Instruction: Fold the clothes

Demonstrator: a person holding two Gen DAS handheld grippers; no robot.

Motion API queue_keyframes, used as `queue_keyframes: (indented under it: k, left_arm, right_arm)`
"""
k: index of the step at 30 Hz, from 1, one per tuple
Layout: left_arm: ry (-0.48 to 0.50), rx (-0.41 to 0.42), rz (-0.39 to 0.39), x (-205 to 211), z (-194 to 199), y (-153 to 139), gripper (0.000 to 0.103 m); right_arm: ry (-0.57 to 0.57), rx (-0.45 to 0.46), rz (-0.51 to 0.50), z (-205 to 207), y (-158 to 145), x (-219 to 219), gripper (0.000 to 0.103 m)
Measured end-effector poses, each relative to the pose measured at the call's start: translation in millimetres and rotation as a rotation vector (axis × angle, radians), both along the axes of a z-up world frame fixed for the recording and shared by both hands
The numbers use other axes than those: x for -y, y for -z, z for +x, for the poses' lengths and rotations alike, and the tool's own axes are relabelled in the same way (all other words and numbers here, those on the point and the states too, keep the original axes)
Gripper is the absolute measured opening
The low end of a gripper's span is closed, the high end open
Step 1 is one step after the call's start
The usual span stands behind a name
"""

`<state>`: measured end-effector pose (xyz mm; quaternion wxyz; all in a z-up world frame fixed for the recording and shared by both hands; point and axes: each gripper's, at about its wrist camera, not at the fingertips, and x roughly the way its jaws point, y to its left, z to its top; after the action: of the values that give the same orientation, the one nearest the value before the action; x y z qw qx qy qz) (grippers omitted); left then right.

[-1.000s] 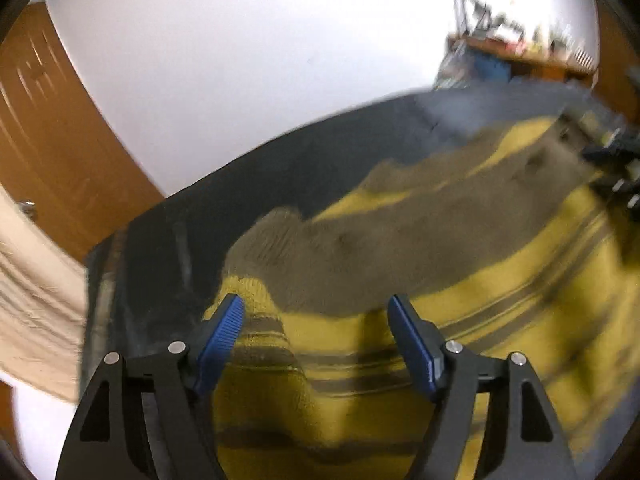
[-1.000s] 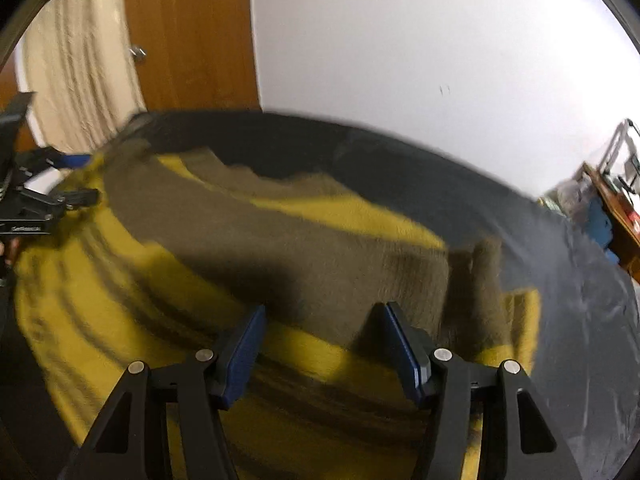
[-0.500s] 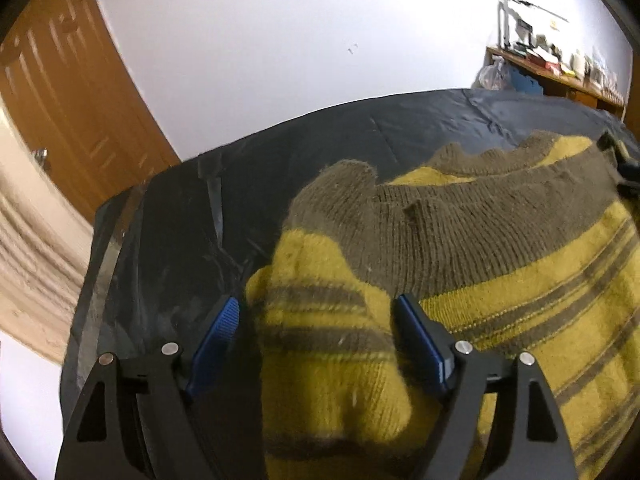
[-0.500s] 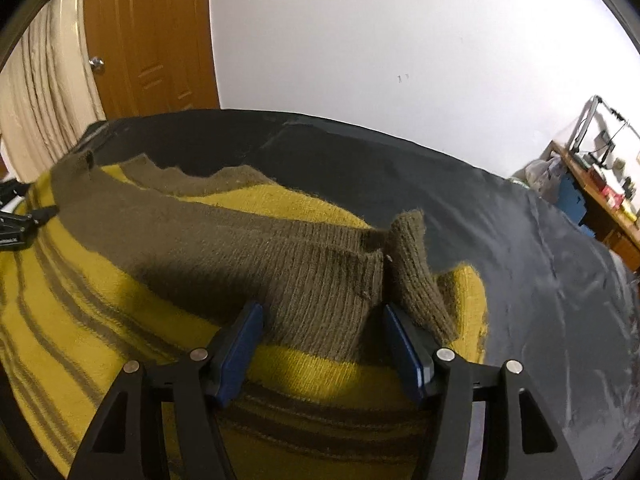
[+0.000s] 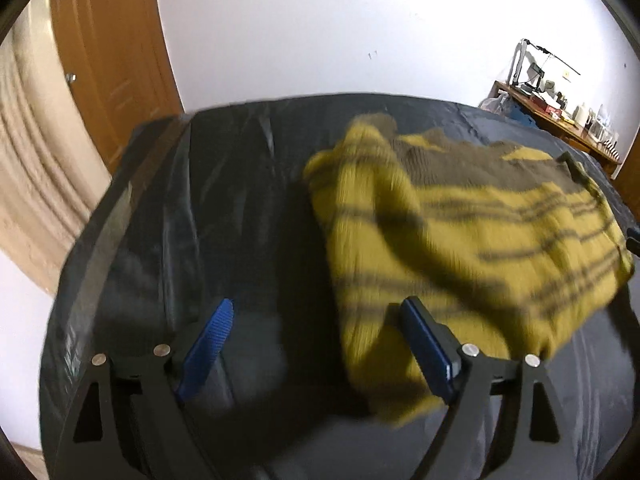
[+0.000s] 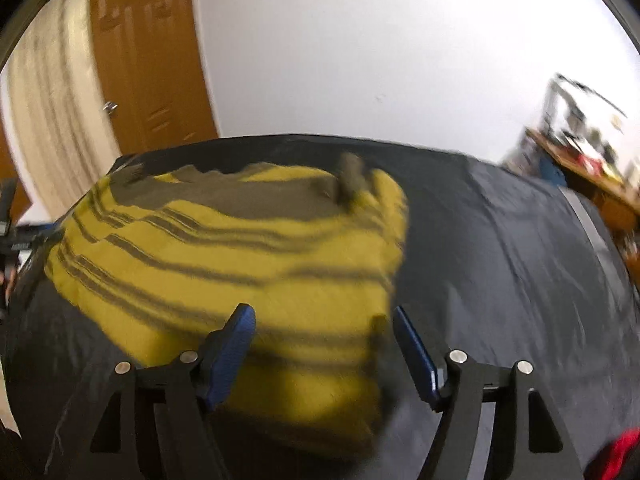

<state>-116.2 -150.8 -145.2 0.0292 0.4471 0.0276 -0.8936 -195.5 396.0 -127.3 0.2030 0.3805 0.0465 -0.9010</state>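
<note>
Both grippers have pulled back from the sweater (image 5: 472,240), which lies folded on the black sheet (image 5: 224,208). Left gripper (image 5: 316,344): fingers apart, right pad beside the knit's near edge. Right gripper (image 6: 322,350): fingers apart above the hem. Wooden door (image 6: 148,68), curtain (image 5: 36,168) and cluttered desk (image 5: 560,116) stand behind.
</note>
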Motion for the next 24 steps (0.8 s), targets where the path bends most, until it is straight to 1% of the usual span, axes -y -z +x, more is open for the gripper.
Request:
queue_keyframes:
  k: [4,7,9,11,13,14,16,17,18,19,20,22,24]
  left_arm:
    - [-0.031,-0.008,0.074,4,11,5,0.089]
    - [-0.047,-0.012,0.090,4,12,8,0.089]
    - [-0.045,-0.018,0.073,0,11,7,0.089]
    - [-0.040,-0.026,0.035,-6,9,8,0.089]
    - [-0.040,-0.033,-0.010,-11,6,8,0.090]
    - [-0.043,-0.037,-0.037,-13,5,9,0.091]
    - [-0.053,-0.048,-0.095,-17,3,9,0.098]
    - [-0.056,-0.053,-0.120,-18,3,9,0.098]
    - [-0.053,-0.054,-0.133,-18,4,9,0.099]
    - [-0.048,-0.054,-0.140,-18,4,9,0.099]
    - [-0.043,-0.054,-0.144,-17,4,10,0.099]
    - [-0.040,-0.057,-0.150,-15,4,10,0.099]
    - [-0.045,-0.059,-0.154,-11,4,11,0.100]
  right_arm:
    - [0.044,0.046,-0.047,12,11,-20,0.073]
    - [0.033,0.066,-0.060,18,15,-19,0.073]
    - [0.011,0.073,-0.055,22,16,-15,0.073]
    - [-0.008,0.083,-0.032,25,17,-11,0.073]
    - [-0.003,0.090,0.038,21,25,1,0.073]
    - [0.006,0.086,0.064,19,29,5,0.073]
    - [0.028,0.071,0.101,14,32,6,0.073]
    - [0.042,0.060,0.113,12,32,5,0.073]
    - [0.055,0.049,0.126,10,32,4,0.074]
    - [0.070,0.032,0.155,9,32,3,0.076]
    - [0.073,0.030,0.166,8,32,1,0.078]
    - [0.076,0.041,0.158,6,32,-3,0.078]
    - [0.083,0.025,0.186,6,32,-4,0.080]
